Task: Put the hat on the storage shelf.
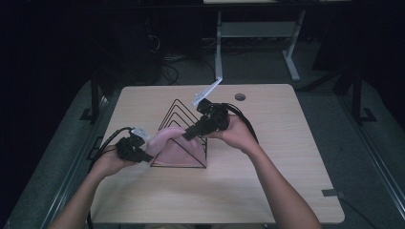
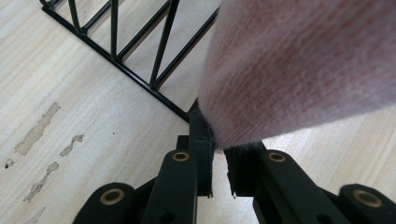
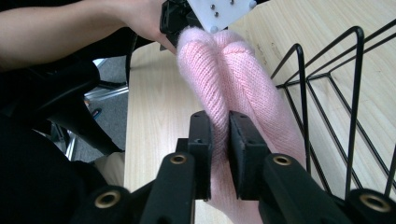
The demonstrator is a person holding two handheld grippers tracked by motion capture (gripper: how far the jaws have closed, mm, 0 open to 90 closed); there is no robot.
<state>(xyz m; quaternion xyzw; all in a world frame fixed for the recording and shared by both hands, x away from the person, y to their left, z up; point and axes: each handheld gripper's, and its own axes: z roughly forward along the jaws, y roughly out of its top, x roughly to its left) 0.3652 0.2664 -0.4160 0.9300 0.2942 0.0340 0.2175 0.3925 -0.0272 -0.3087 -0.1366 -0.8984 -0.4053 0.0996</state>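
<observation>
Where the pink knit cloth (image 1: pixel 173 145) sits, centre-left of the high view, I log it draped against the black wire rack (image 1: pixel 184 125), its lower part lying at the rack's front edge on the desk (image 1: pixel 267 167). It stretches between my two tools.

Left hand-held gripper (image 1: pixel 143 153): at the left of the high view, just left of the rack. In the left gripper view the jaws are nearly closed, a narrow gap between the pads, and the cloth (image 2: pixel 299 70) edge is pinched at their tips (image 2: pixel 219 154). The rack's base bar and upright wires (image 2: pixel 140 70) run across the upper left of that frame; pale scuff marks (image 2: pixel 39 130) on the desk surface (image 2: pixel 70 154) show at left.

Right hand-held gripper (image 1: pixel 191 133): centre of the high view, angled down-left over the rack's top. In the right gripper view the jaws are clamped on a raised fold of the cloth (image 3: pixel 233 79), fabric squeezed between the two pads (image 3: pixel 219 149). The fold runs away toward the top of the frame, where the other gripper's grey plate (image 3: pixel 219 11) and the hand (image 3: pixel 144 18) holding it meet it. Rack wires (image 3: pixel 336 107) stand at the right of that frame, the cloth just beside them.
</observation>
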